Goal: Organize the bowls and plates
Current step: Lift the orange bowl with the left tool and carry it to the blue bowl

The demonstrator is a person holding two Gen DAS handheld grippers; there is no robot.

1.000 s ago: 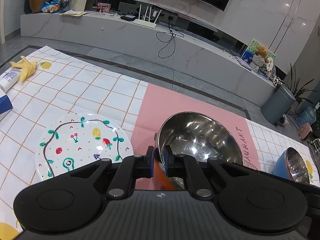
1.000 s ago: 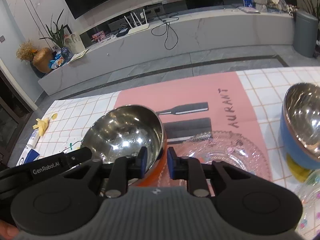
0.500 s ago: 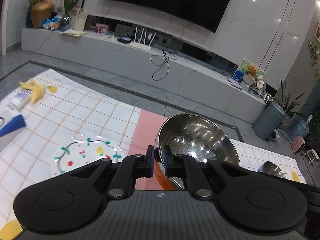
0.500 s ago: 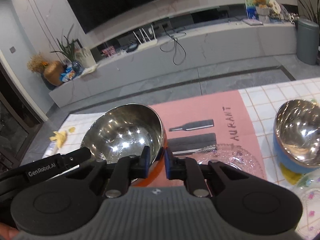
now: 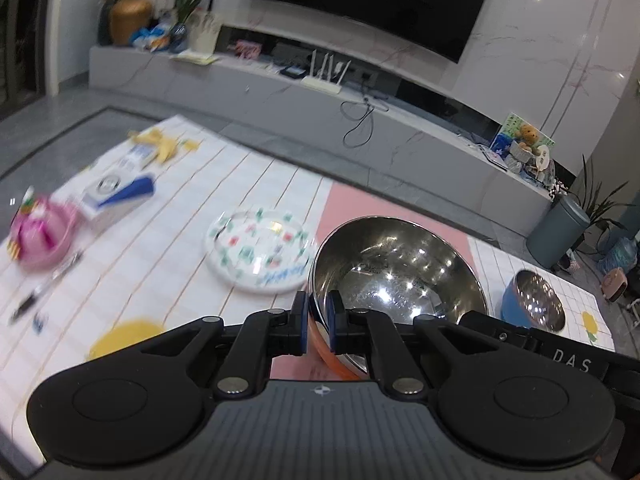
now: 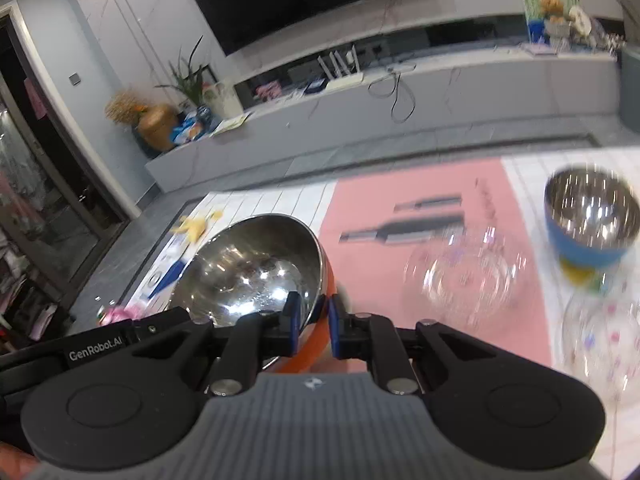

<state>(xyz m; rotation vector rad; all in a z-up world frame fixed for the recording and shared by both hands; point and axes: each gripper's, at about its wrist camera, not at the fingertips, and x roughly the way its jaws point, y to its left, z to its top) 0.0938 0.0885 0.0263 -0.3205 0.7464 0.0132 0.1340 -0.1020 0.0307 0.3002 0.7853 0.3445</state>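
Note:
Both grippers hold one steel bowl with an orange outside (image 5: 396, 276) (image 6: 256, 264), lifted above the table. My left gripper (image 5: 317, 322) is shut on its near left rim. On the near right rim my right gripper (image 6: 313, 322) is shut. A white plate with fruit drawings (image 5: 260, 254) lies on the checked cloth to the left of the bowl. To the right stand a clear glass plate (image 6: 464, 276) and a blue-sided steel bowl (image 6: 592, 220) (image 5: 534, 300). Another clear dish with pink dots (image 6: 604, 340) sits at the right edge.
A pink bowl (image 5: 40, 232), a blue-and-white box (image 5: 116, 198), a pen (image 5: 44, 288) and a banana peel (image 5: 160, 144) lie on the cloth's left part. Beyond the table runs a long grey TV bench (image 5: 360, 120), with a grey bin (image 5: 558, 232) at its right end.
Both grippers rose and pulled back with the orange-sided bowl between them. The table's plates and blue bowl now look lower and farther, and the pink bowl and box came into the left wrist view.

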